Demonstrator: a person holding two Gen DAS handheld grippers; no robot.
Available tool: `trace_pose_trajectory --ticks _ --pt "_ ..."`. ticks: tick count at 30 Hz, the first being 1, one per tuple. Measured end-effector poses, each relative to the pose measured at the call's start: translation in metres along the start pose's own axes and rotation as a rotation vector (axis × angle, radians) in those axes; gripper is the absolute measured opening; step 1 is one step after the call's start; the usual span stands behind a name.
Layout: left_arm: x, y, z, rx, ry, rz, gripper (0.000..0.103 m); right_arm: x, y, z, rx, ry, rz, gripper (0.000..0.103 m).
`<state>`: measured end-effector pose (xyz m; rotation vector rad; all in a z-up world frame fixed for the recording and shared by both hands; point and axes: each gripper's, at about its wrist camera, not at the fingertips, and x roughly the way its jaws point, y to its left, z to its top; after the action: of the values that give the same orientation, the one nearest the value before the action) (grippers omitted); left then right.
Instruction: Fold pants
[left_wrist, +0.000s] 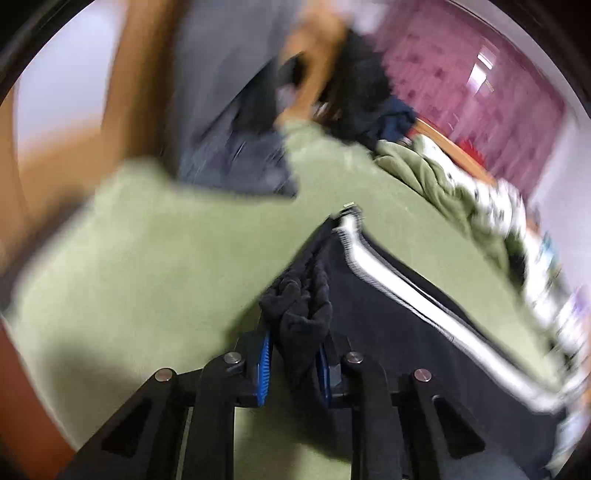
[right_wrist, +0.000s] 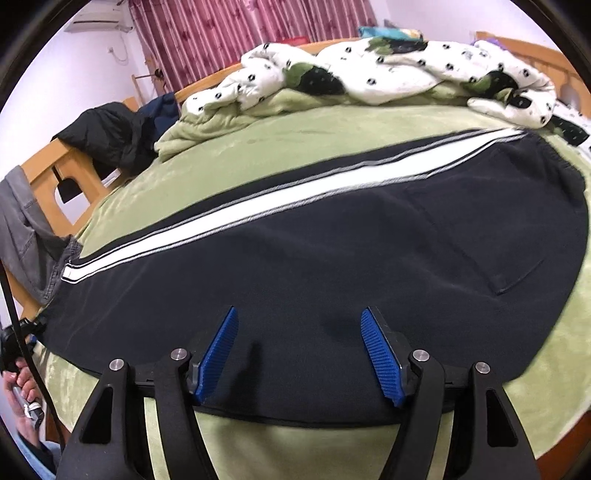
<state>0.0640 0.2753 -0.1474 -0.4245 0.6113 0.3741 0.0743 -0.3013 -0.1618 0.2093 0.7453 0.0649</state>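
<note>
Closest to me, the left gripper (left_wrist: 293, 363) has its blue pads squeezed together on a bunched wad of black fabric, the cuff end of the track pants (right_wrist: 295, 266), lifted clear of the green blanket (left_wrist: 166, 258). I judge it is held this way so the leg can be carried over toward the waist. The right gripper (right_wrist: 299, 354) hangs with its jaws spread wide just over the near edge of the pants, gripping nothing, probably ready to pin or smooth the cloth. The pants lie flat lengthwise across the bed, white side stripe (right_wrist: 258, 206) running along the far edge. Beyond them sits a rumpled white spotted quilt (right_wrist: 369, 74), then pink curtains (right_wrist: 240, 33). No brand or writing is readable anywhere.
</note>
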Motion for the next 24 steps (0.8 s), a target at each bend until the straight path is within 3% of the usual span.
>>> trace_pose_trajectory --ticks 4,9,13,17,19,20,22,24 --pt "-0.034 -0.073 0.009 0.143 -0.053 -0.072 0.018 -0.02 -0.013 0.001 -0.023 -0.049 -0.029 0.068" --pt "-0.064 -0.194 -0.008 0.306 -0.059 -0.23 0.017 -0.048 -0.042 0.002 -0.05 -0.118 -0.157 0.068" --pt "-0.074 -0.285 -0.07 0.445 0.013 -0.358 0.017 -0.065 -0.072 0.001 -0.039 -0.144 -0.233 0.068" --pt "-0.075 -0.339 -0.158 0.553 0.114 -0.421 0.017 -0.083 -0.098 -0.001 -0.017 -0.182 -0.275 0.068" --pt "-0.071 -0.359 -0.205 0.607 0.19 -0.457 0.017 -0.087 -0.108 -0.002 0.023 -0.179 -0.254 0.068" --pt "-0.07 -0.367 -0.219 0.635 0.211 -0.444 0.017 -0.087 -0.113 -0.001 0.054 -0.173 -0.23 0.068" --pt "-0.077 -0.374 -0.238 0.67 0.151 -0.369 0.018 -0.086 -0.118 -0.001 0.102 -0.161 -0.184 0.068" --pt "-0.086 -0.374 -0.24 0.698 0.132 -0.363 0.023 -0.083 -0.118 0.001 0.115 -0.155 -0.144 0.068"
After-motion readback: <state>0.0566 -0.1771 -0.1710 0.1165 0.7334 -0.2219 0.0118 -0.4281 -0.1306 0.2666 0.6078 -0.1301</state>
